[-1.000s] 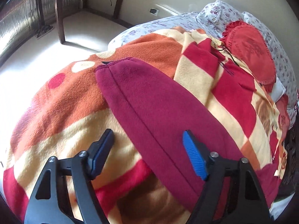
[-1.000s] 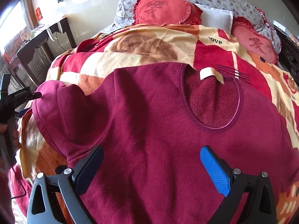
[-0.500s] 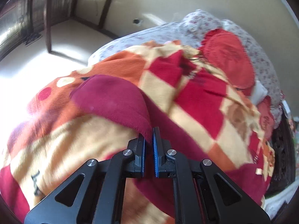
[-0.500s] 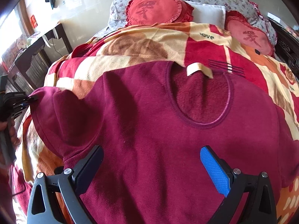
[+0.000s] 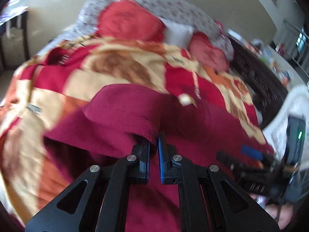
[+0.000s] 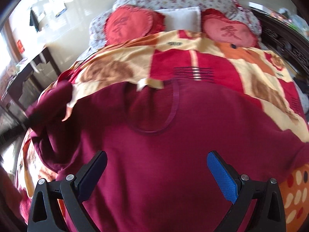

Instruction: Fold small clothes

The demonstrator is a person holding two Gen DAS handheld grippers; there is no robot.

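Observation:
A maroon fleece top point(image 6: 173, 145) lies front up on a patterned blanket point(image 6: 212, 73), its round neckline and pale label toward the pillows. My left gripper point(image 5: 154, 141) is shut on the sleeve point(image 5: 125, 116) and holds it lifted and doubled over the body of the top. The same raised sleeve point(image 6: 52, 104) shows at the left of the right wrist view. My right gripper point(image 6: 156, 166) hovers open over the chest of the top with nothing between its fingers. It also appears as a blurred shape point(image 5: 249, 154) at the right of the left wrist view.
Two red heart-shaped cushions point(image 6: 129, 23) and a white pillow point(image 6: 183, 17) lie at the head of the bed. A dark wooden bed frame point(image 6: 280, 38) runs along the right. A dark table point(image 6: 29, 67) stands by the wall at the left.
My left gripper went from open over the flat sleeve to shut on it, then carried it up and across toward the body of the top. The right gripper shifted slightly and stayed open.

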